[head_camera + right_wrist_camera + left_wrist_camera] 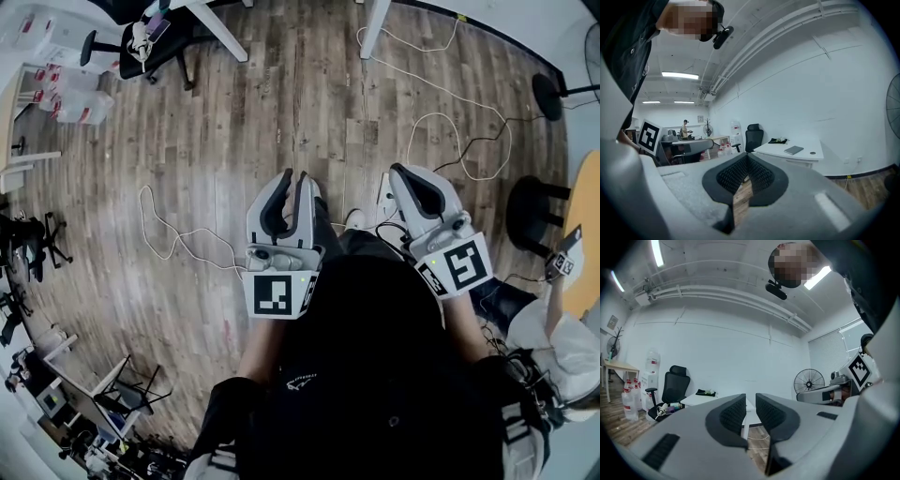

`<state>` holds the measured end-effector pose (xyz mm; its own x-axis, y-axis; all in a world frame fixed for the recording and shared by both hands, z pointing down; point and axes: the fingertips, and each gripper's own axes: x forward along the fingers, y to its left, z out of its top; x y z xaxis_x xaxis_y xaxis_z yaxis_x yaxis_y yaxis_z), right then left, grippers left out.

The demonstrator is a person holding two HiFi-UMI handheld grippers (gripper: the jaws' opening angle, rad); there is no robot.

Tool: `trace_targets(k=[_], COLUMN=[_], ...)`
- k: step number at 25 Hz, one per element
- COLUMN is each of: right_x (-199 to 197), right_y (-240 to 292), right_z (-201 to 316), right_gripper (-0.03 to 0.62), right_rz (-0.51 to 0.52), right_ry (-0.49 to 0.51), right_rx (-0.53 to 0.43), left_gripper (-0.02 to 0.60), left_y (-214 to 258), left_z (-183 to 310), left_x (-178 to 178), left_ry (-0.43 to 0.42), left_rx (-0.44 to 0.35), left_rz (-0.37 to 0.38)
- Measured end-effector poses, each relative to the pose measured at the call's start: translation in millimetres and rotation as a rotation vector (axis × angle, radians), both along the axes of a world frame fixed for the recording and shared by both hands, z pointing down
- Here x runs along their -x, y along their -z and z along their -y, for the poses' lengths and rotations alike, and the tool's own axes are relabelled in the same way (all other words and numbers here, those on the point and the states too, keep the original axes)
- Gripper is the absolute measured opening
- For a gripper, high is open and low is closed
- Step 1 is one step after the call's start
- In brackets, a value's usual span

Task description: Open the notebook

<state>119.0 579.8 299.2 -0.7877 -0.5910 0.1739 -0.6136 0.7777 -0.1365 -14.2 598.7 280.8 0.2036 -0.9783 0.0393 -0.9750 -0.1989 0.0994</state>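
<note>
Left gripper (293, 178): held at waist height over the wooden floor (234, 141), jaws a narrow gap apart, nothing between them. Right gripper (398, 171): at 3 o'clock of the left one, jaws closed tip to tip, empty. Both appear to be in a carrying pose, since nothing is within reach. Notebook (793, 150): flat, grey and closed, lying on a white worktop (806, 158) well apart from the person, at 2 o'clock of the right gripper's tip in its own view; judged not yet approached. Surroundings: black office chair (753, 136) beside the worktop, standing fan (809, 380), and loose cables (441, 122) on the floor at 1 o'clock, a possible trip hazard.
</note>
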Motion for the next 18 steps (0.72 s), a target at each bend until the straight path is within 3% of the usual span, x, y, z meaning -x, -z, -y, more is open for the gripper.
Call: trace_targets(k=[14, 18], right_x=[70.0, 86.3], right_y=[9.1, 12.4], right_z=[70.0, 77.5], right_gripper=[0.005, 0.005], right_rz=[0.001, -0.008], right_ry=[-0.078, -0.090], right_rx=[-0.023, -0.037], left_gripper=[0.064, 0.064], left_y=[-0.3, 1.0], left_z=[74.4, 85.7], left_x=[68.0, 84.9], left_ry=[-0.063, -0.083], left_rx=[0.005, -0.014], left_rz=[-0.057, -0.032])
